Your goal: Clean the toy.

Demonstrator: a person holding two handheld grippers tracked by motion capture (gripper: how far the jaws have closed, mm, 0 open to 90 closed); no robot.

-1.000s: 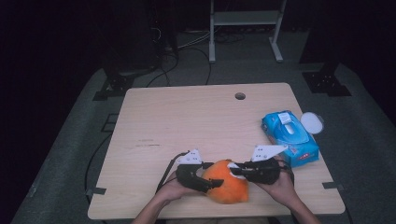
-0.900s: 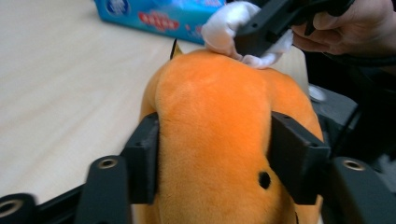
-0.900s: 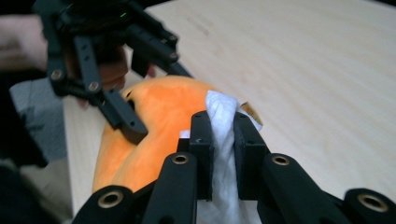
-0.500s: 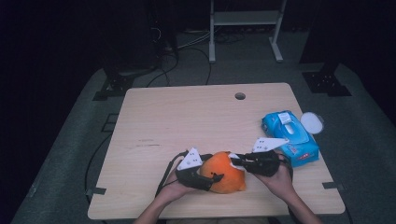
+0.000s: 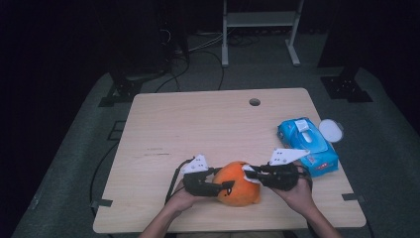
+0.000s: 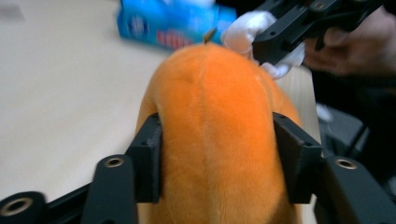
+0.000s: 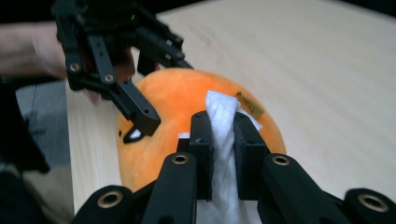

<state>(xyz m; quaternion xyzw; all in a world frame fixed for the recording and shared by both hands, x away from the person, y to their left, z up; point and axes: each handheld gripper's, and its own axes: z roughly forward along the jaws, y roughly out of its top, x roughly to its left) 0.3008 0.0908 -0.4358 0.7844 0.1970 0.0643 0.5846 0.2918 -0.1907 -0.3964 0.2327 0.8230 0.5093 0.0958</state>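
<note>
Sitting near the desk's [image 5: 198,129] front edge, at about six o'clock on the top in the high view: orange plush toy [image 5: 238,183], resting on the wood between the two hands. Clamping it from nine o'clock: left gripper [image 5: 224,188], jaws having just been closing, with the toy between them; in the left gripper view the two black pads [image 6: 148,156] pressing into the fuzzy flanks at either side, the plush [image 6: 217,140] bulging up between them. Coming in from three o'clock: right gripper [image 5: 249,174], jaws nearly together and pinching a bunched white wipe [image 5: 250,174]; in the right gripper view the wipe [image 7: 222,121] standing up between the pads and lying against the top of the toy [image 7: 187,100], close to a small brownish tag [image 7: 250,106]. Showing again in the left gripper view at one o'clock: the white wipe [image 6: 247,35] touching the toy's far end, held by the other gripper [image 6: 271,49]. Lying at two o'clock from the toy, near the desk's right edge: blue pack of wet wipes [image 5: 307,144], with a round white lid [image 5: 331,131] just beside it at the edge. Opening in the desk top at twelve o'clock, well apart from the toy: small round cable hole [image 5: 254,102].
</note>
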